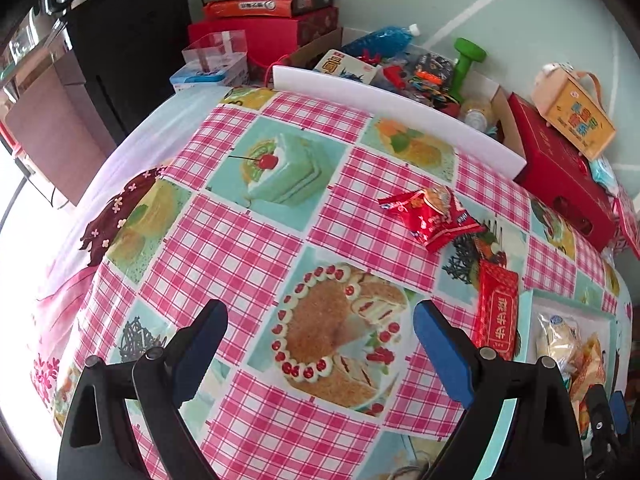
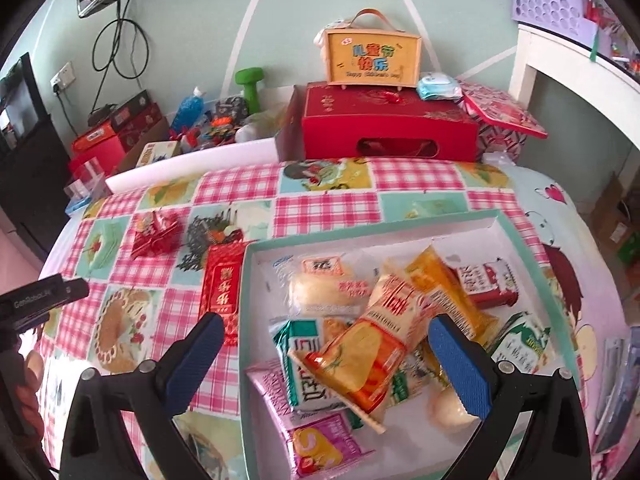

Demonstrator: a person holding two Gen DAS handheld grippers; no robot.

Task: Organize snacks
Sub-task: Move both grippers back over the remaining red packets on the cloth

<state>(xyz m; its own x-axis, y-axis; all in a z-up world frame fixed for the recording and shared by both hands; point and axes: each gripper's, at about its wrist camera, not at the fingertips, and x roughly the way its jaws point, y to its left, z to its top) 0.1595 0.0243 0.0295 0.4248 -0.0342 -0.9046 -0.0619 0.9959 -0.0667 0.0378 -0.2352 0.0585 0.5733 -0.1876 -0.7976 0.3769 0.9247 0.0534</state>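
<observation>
Open tablecloth (image 1: 248,240) ahead of left gripper (image 1: 320,320), clear toward 12 o'clock. Red snack packet (image 1: 434,216) at 1 o'clock, flat red pack (image 1: 496,316) at 3, probably touching the snack box (image 2: 520,236).

The left gripper (image 1: 320,332) is hovering with jaws wide apart over the cake-print tablecloth (image 1: 248,236). A crinkled red snack packet (image 1: 434,214) is lying beyond it, near a flat red packet (image 1: 496,316) touching the tray (image 1: 528,300).

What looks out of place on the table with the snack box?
Two red snack packets are outside the teal-rimmed box that holds the rest. A flat red packet lies against the box's left wall. A crumpled red packet lies farther off on the checked tablecloth. Both grippers are open and empty.
</observation>
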